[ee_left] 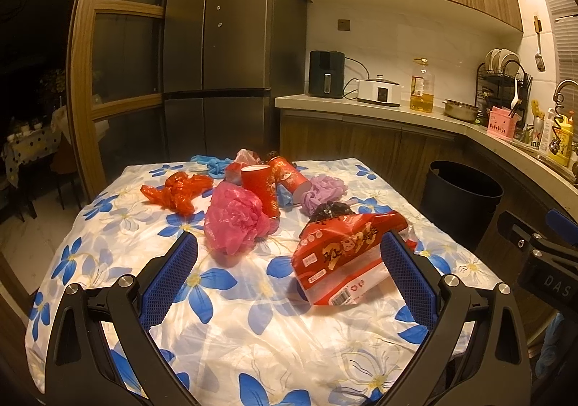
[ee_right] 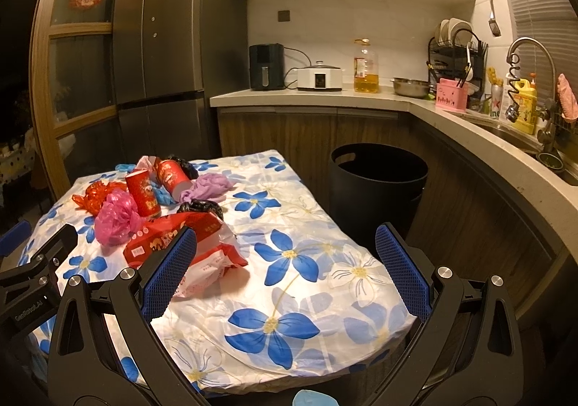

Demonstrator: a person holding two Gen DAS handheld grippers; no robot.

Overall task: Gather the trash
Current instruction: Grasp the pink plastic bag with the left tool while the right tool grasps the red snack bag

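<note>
Trash lies on a table with a blue-flower cloth [ee_left: 253, 315]: a red-and-white tissue pack wrapper [ee_left: 339, 261] [ee_right: 202, 247], a pink plastic bag [ee_left: 234, 218] [ee_right: 115, 218], an orange-red bag [ee_left: 177, 191], an upright red paper cup [ee_left: 262, 189] [ee_right: 143, 194], a red can on its side [ee_left: 290, 172], a purple bag [ee_left: 325, 189], a black bag [ee_left: 330, 210] and blue gloves [ee_left: 209, 163]. My left gripper [ee_left: 289, 254] is open and empty, just short of the wrapper and pink bag. My right gripper [ee_right: 287, 247] is open and empty over the table's right half. A black trash bin [ee_right: 379, 182] [ee_left: 462, 196] stands right of the table.
A fridge [ee_left: 224, 44] stands behind the table. The counter [ee_right: 325, 95] holds an air fryer, a cooker, an oil bottle [ee_right: 365, 68], a steel bowl and a dish rack. A sink with faucet [ee_right: 531, 51] is at the right. The right gripper's body shows in the left wrist view [ee_left: 542, 261].
</note>
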